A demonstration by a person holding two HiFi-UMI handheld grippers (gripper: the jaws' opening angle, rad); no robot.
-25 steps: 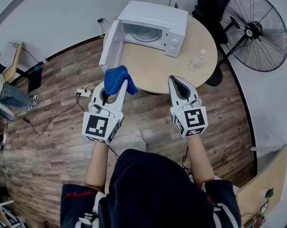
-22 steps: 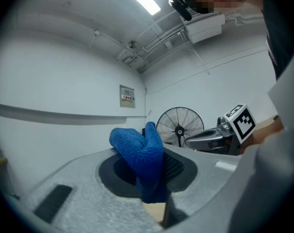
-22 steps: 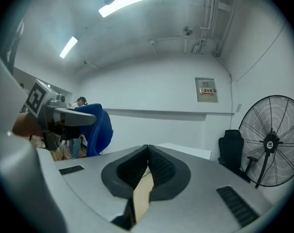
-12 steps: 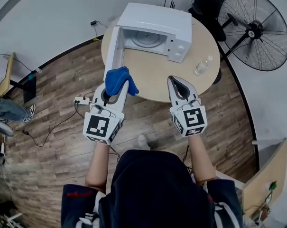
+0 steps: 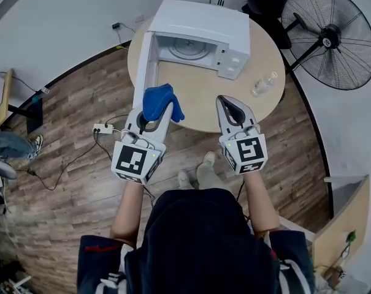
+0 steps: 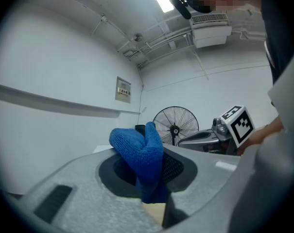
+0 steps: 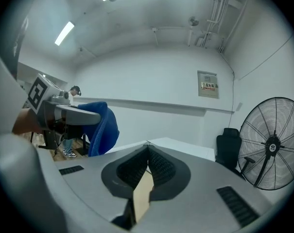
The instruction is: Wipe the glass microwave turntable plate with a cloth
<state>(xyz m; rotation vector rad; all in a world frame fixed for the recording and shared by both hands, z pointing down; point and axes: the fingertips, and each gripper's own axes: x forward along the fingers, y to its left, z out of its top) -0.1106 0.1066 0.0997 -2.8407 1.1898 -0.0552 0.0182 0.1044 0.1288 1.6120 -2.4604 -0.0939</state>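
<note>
Head view showed the left tool [image 5: 164, 110] clenched on a blue cloth [image 5: 162, 101], its loose folds bunched over the jaw tips, while the right tool [image 5: 227, 101] was shut tight with nothing between its jaws. Both hung over the near edge of the round counter [image 5: 203, 100], short of the microwave [image 5: 200, 23], whose door [image 5: 143, 66] stood open on the left. The glass turntable plate [image 5: 186, 46] lay inside the cavity, not yet touched. The likeliest trouble seemed to be the cloth: it was held only by a pinch at one end, so dragging it across the glass could tug it free. The left tool could also catch the door's edge on the way in, and a smooth glass rim might slip from the right tool's pads if the plate had to be steadied or lifted out. A sweep to the right could topple the small bottle [image 5: 263, 83]. The cloth looked thick and nubbly, the plate clear and circular, the microwave white, boxy and glossy. The counter was pale, smooth wood, the bottle clear plastic, and the jaw pads dark and ribbed.
</note>
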